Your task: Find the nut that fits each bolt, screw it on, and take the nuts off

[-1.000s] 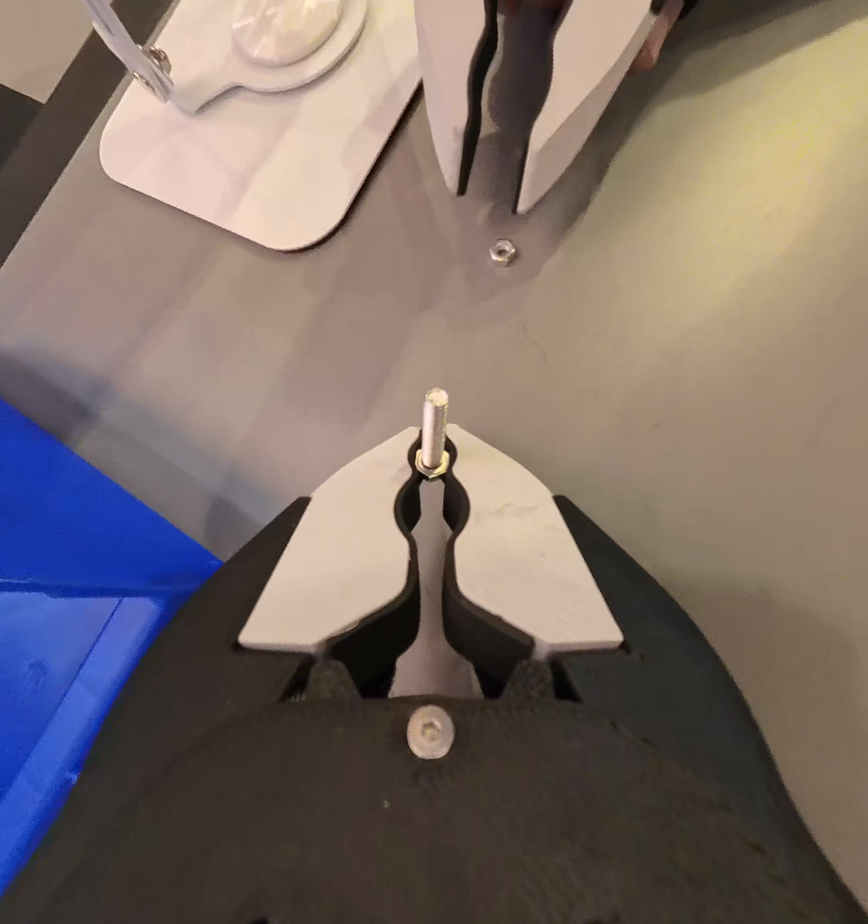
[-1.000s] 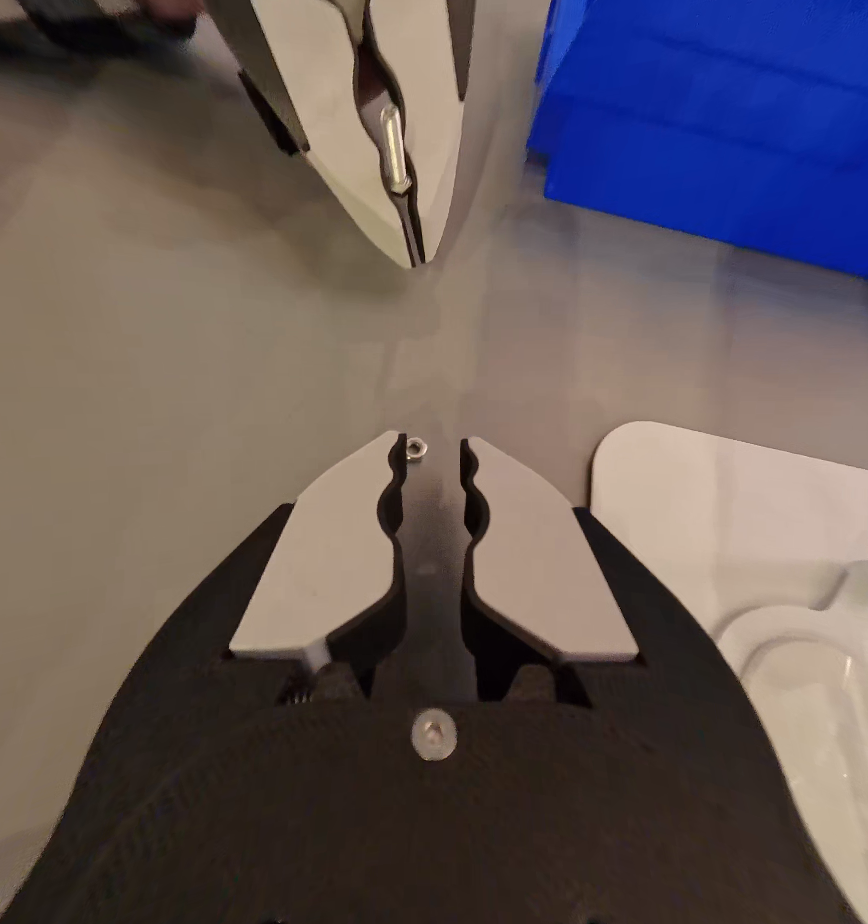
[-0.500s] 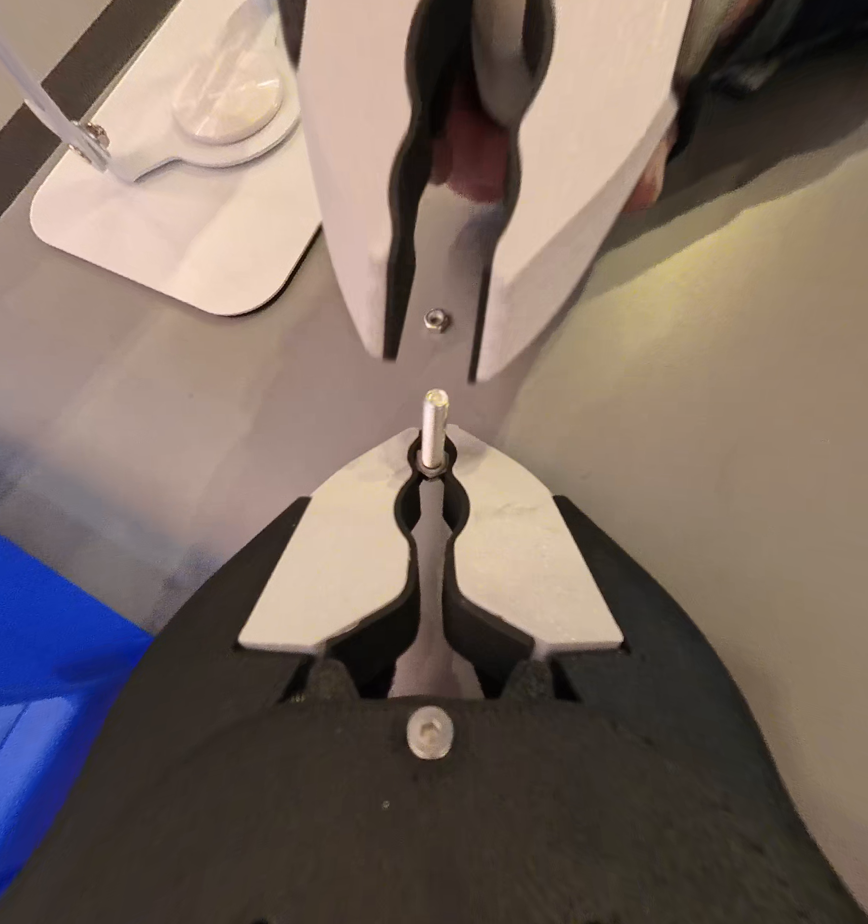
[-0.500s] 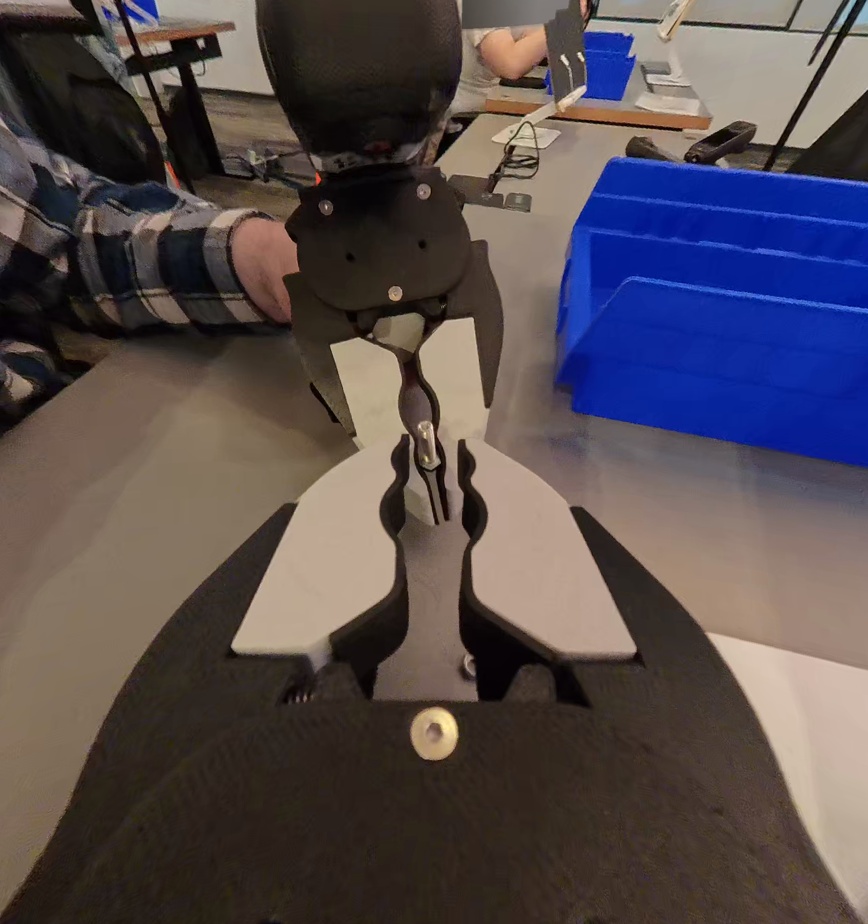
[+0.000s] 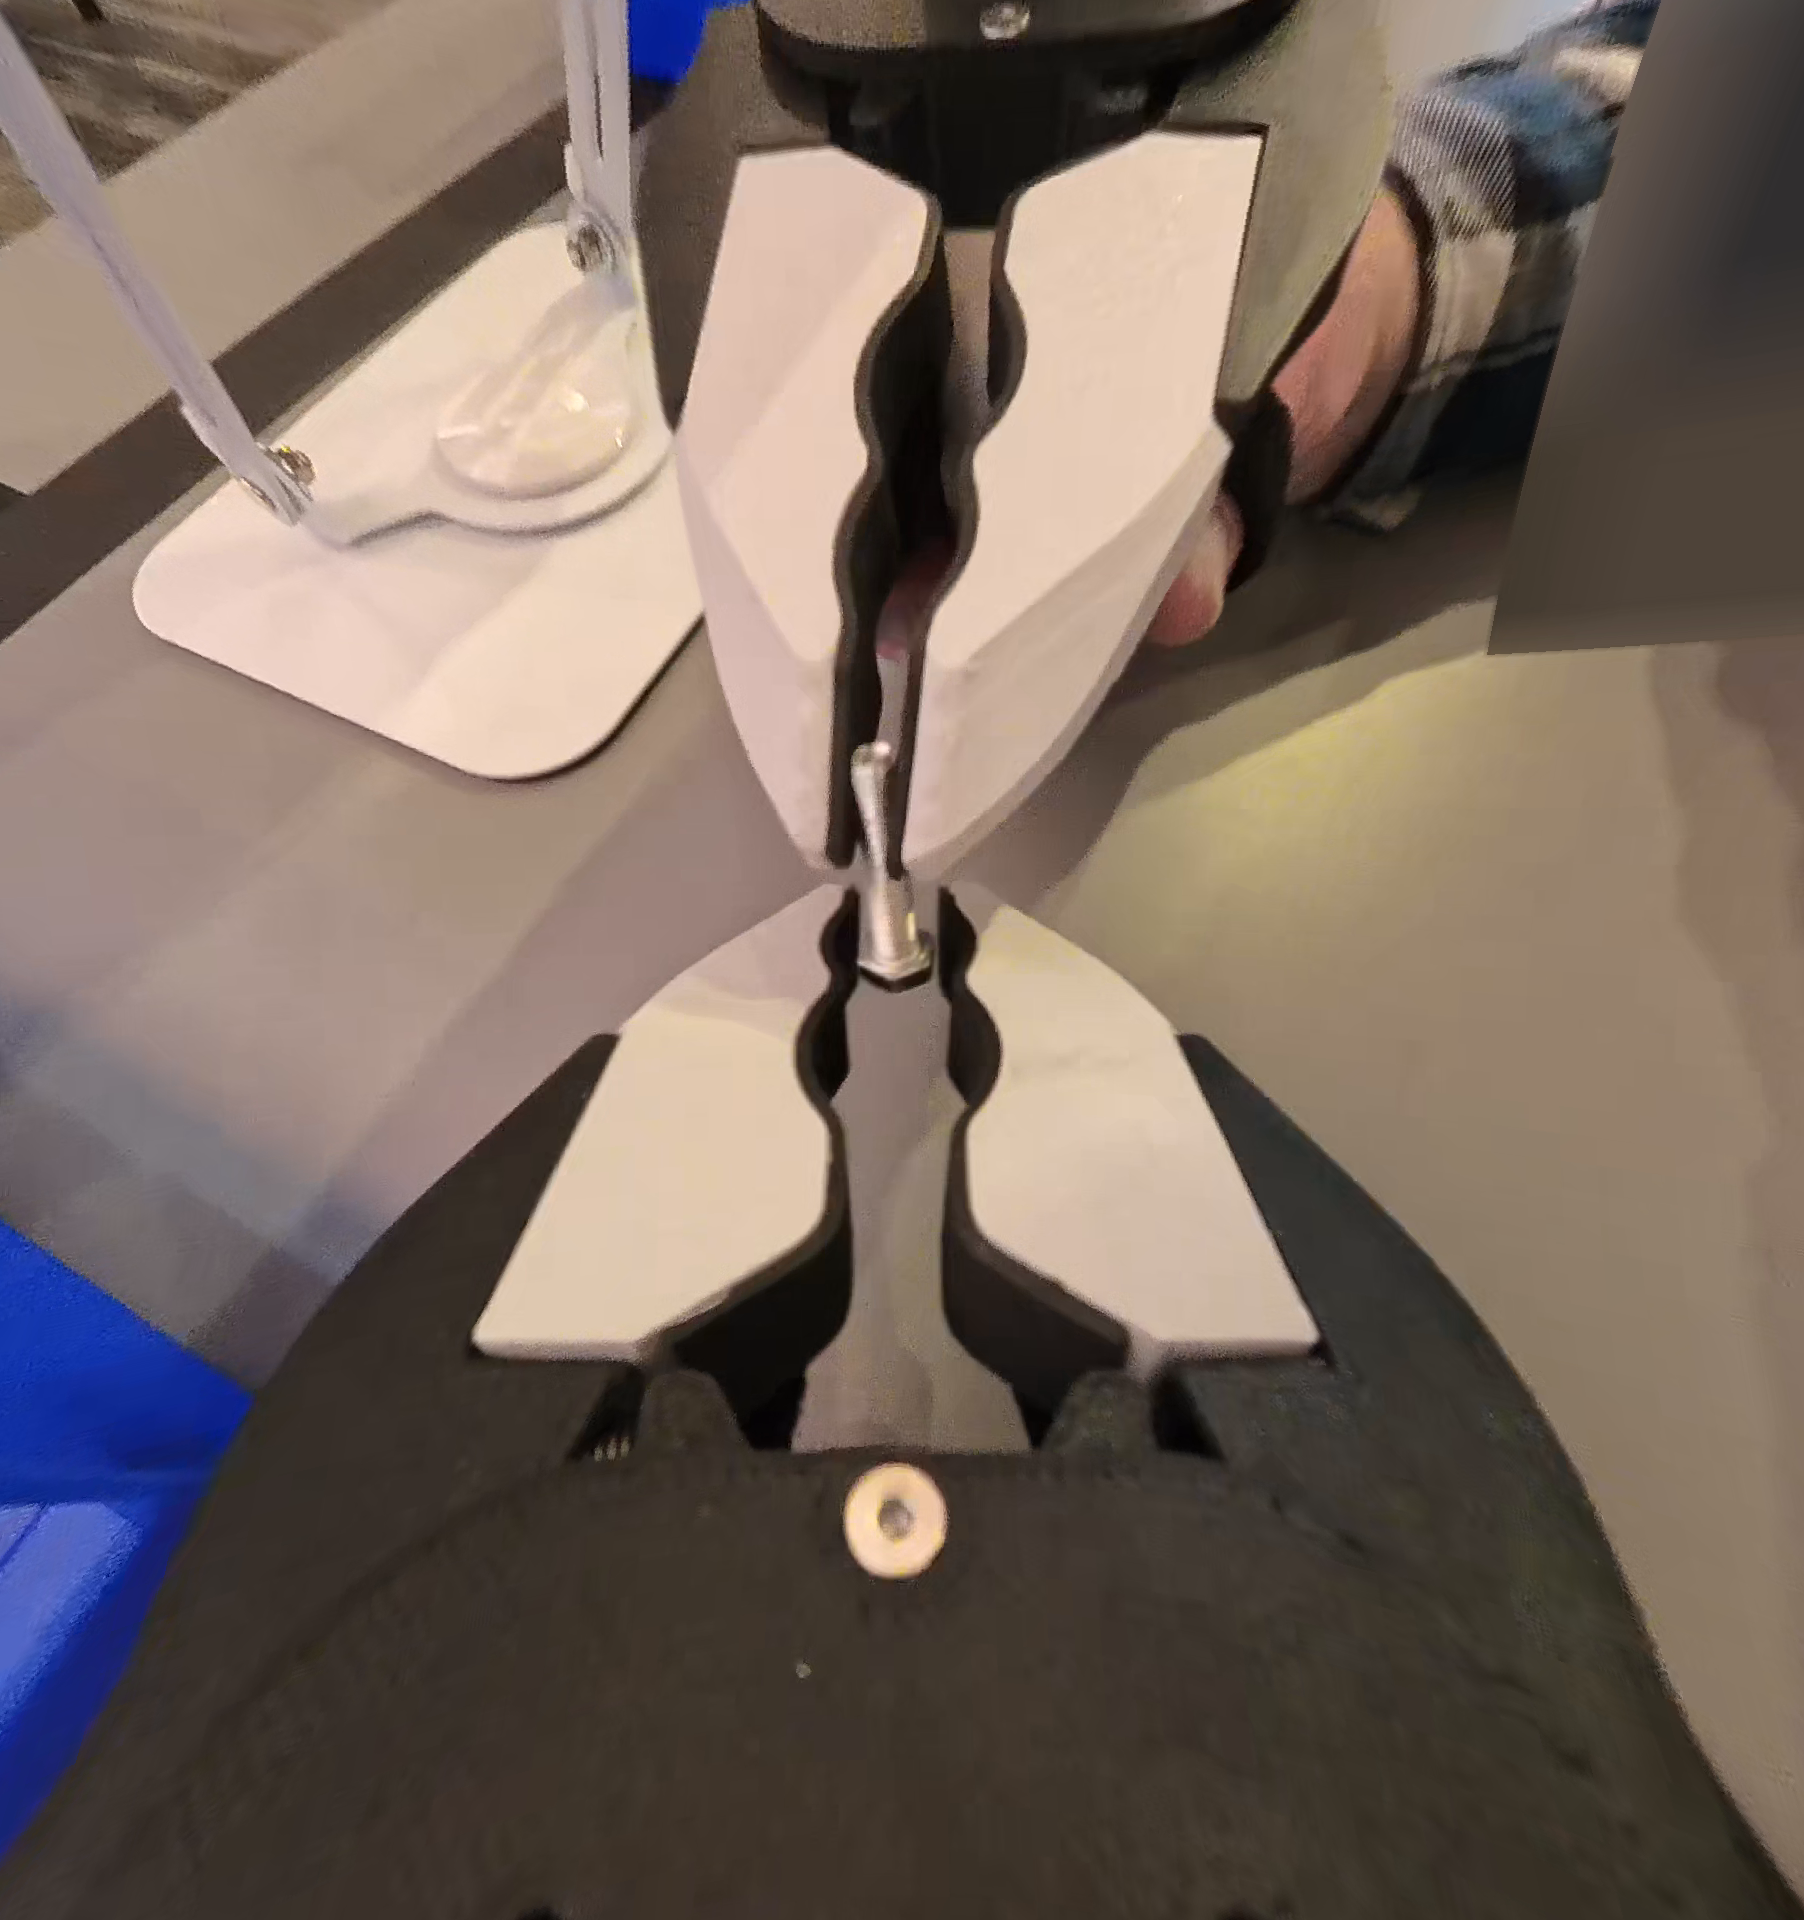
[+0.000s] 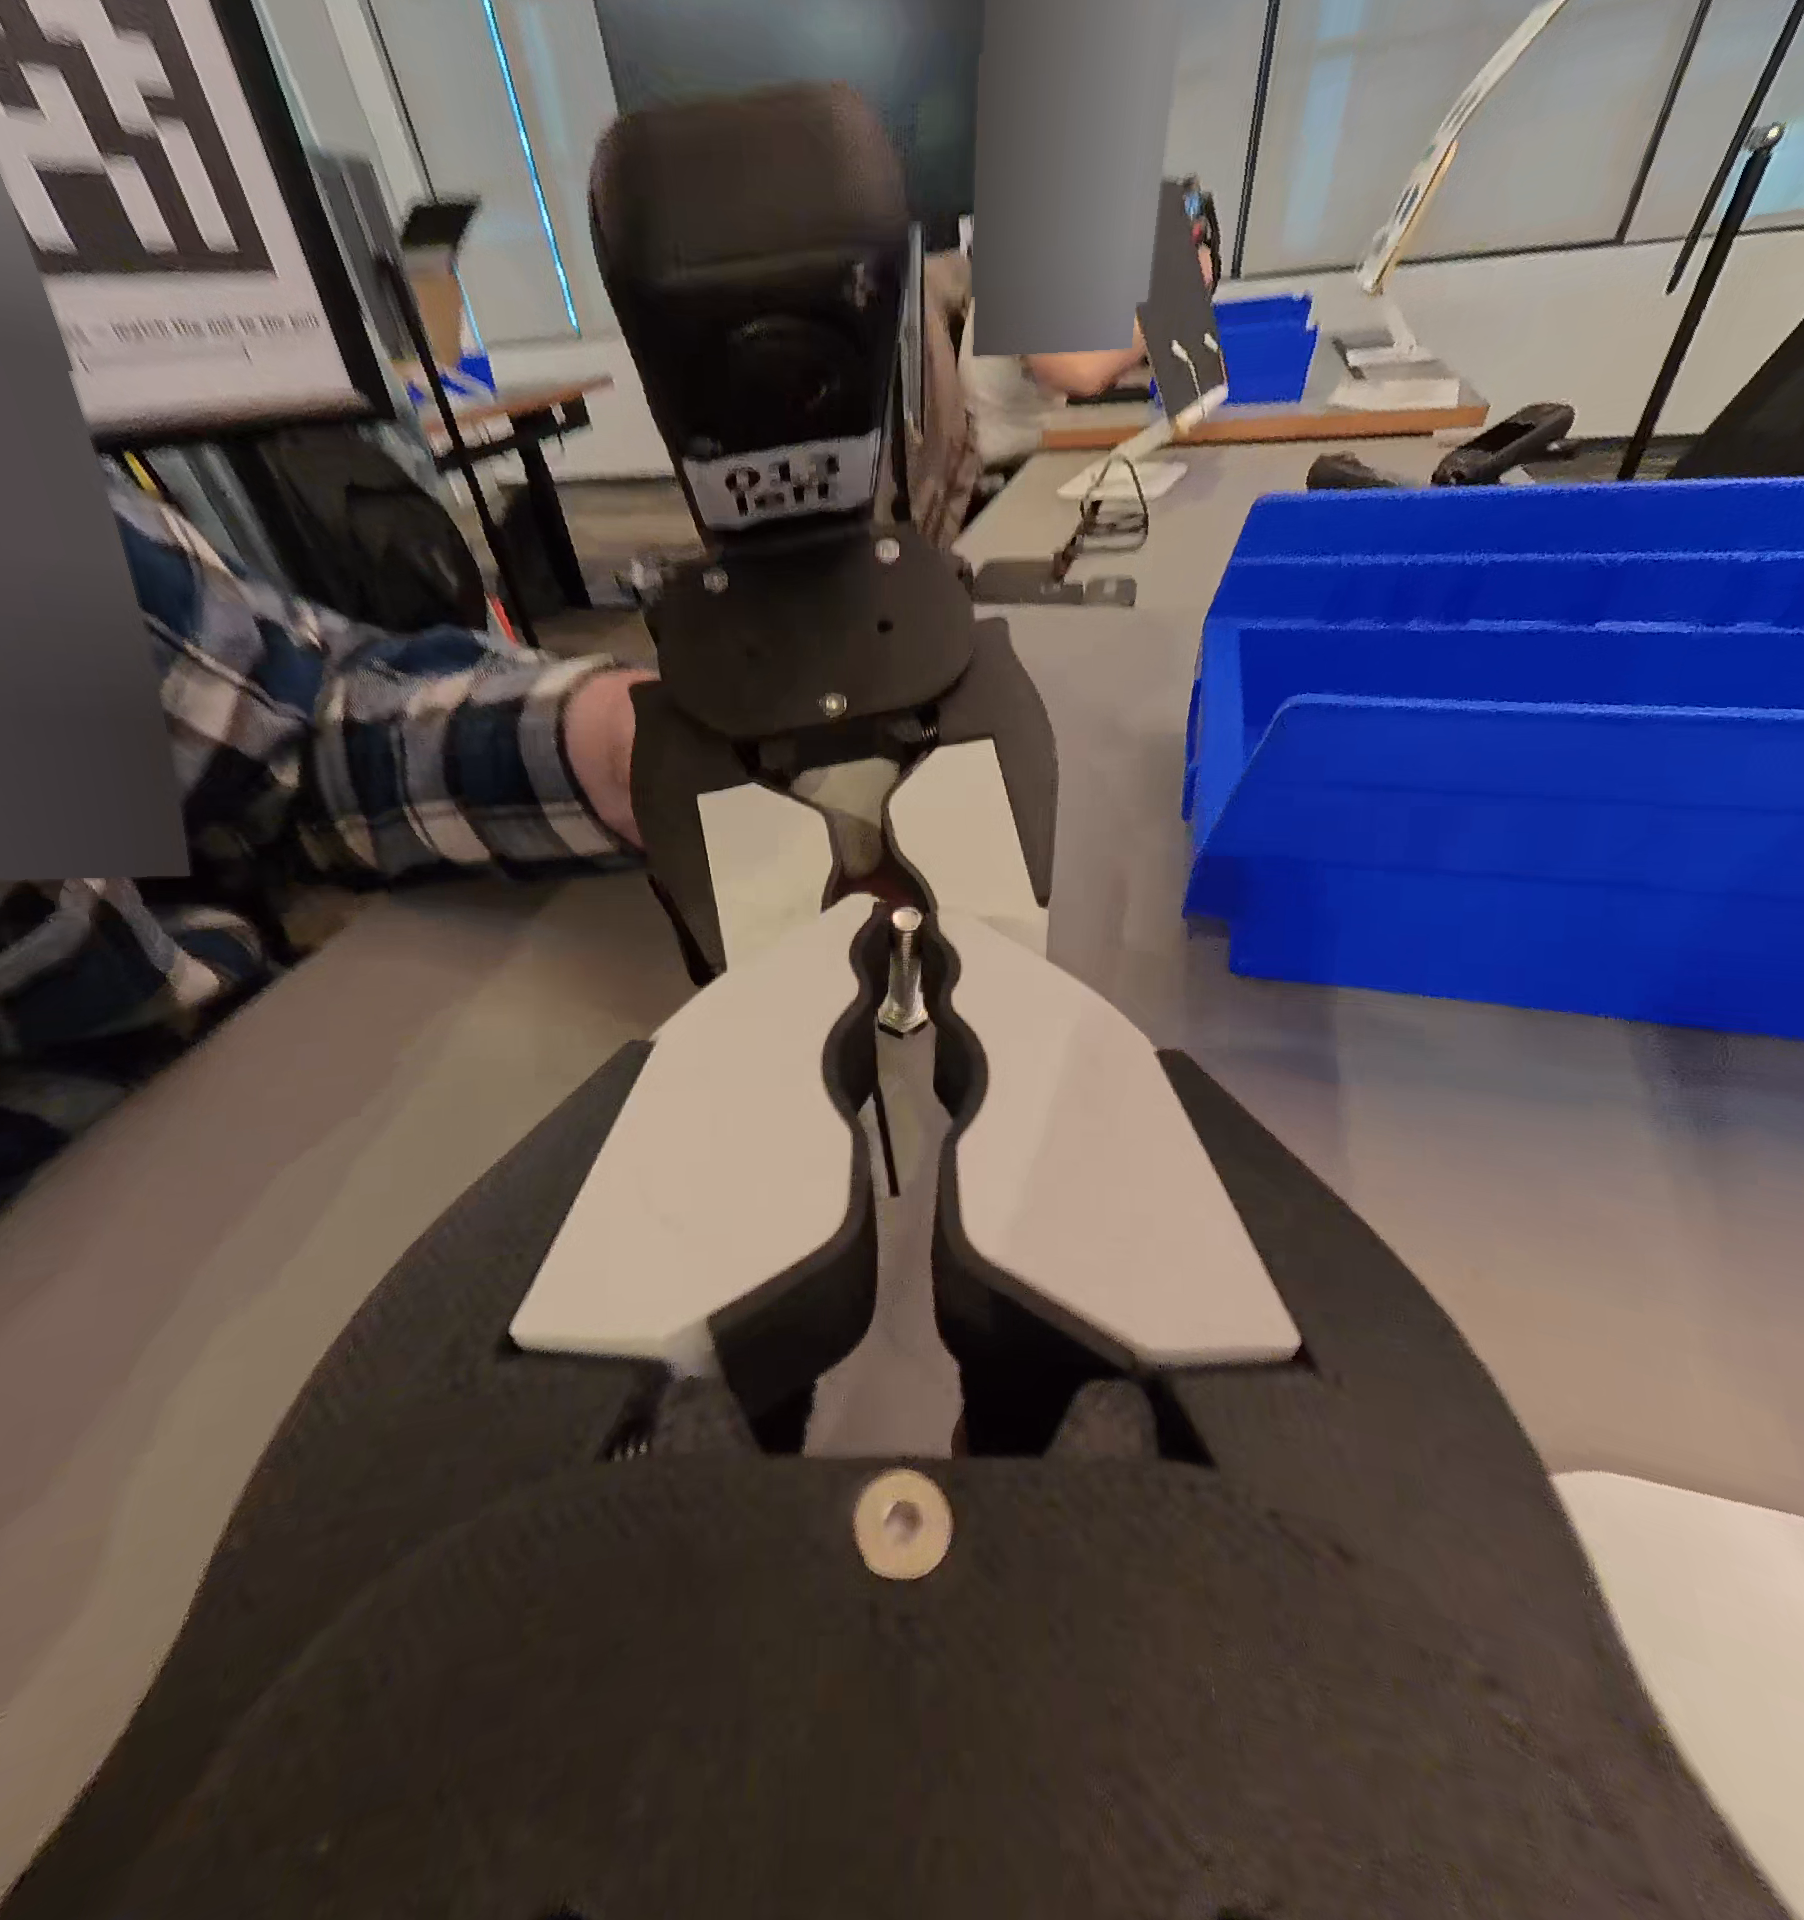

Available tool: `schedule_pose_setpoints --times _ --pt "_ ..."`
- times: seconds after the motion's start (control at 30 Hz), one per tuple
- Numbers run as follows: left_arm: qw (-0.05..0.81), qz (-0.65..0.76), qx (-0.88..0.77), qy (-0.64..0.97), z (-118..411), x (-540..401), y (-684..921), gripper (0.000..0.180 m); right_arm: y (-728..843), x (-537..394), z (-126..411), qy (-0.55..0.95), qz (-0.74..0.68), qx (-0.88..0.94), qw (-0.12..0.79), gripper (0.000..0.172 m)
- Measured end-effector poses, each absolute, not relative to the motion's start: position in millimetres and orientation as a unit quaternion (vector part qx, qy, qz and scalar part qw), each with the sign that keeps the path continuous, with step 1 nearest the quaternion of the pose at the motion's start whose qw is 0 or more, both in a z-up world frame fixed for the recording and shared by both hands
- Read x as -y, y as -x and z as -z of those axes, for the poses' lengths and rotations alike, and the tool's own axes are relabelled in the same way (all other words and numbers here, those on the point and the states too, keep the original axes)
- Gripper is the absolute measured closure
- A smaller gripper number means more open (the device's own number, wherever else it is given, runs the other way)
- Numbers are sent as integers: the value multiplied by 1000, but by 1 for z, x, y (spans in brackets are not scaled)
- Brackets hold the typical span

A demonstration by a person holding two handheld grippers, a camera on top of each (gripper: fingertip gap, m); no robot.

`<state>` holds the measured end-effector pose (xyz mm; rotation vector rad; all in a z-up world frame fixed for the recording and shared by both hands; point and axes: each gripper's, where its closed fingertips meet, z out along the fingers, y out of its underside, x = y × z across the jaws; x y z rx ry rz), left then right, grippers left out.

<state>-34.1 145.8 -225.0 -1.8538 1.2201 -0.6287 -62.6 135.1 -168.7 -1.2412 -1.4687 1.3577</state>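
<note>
Grippers nose to nose over the grey table (image 5: 1397,935), off the open front of the blue bin (image 6: 1500,779). The left gripper (image 5: 893,925) points level towards its partner, gripped from behind by a hand (image 6: 607,748) in a plaid sleeve. Its jaws stand parted, with a clear gap on at least one side of the bolt (image 5: 882,914). The right gripper (image 6: 903,935) faces it tip to tip, tilted slightly down, and its black-lined white fingers (image 5: 773,623) pinch the threaded shank.

So the bolt sits between the two sets of tips, on the side of the bin where the slots open. It is a slim, bright metal rod, leaning a little, with a hex piece at its lower end (head or nut, I cannot tell). Both grippers share the same build: matte black textured bodies, smooth flat white fingers and wavy scalloped inner edges. A glossy white stand base (image 5: 410,623) with rounded corners lies farther from the bin than the bolt.
</note>
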Motion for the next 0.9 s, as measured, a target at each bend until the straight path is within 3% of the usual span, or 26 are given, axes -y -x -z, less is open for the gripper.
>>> schedule_pose_setpoints --times 0.2,0.63,0.9 --pt "421 309 -460 718 210 -143 28 156 55 -143 154 474 -598 529 371 166" --pt "408 374 -460 694 201 -131 24 174 57 -128 157 456 -597 562 346 166" --pt "405 367 -464 697 204 -131 25 175 57 -127 158 456 -595 564 347 166"
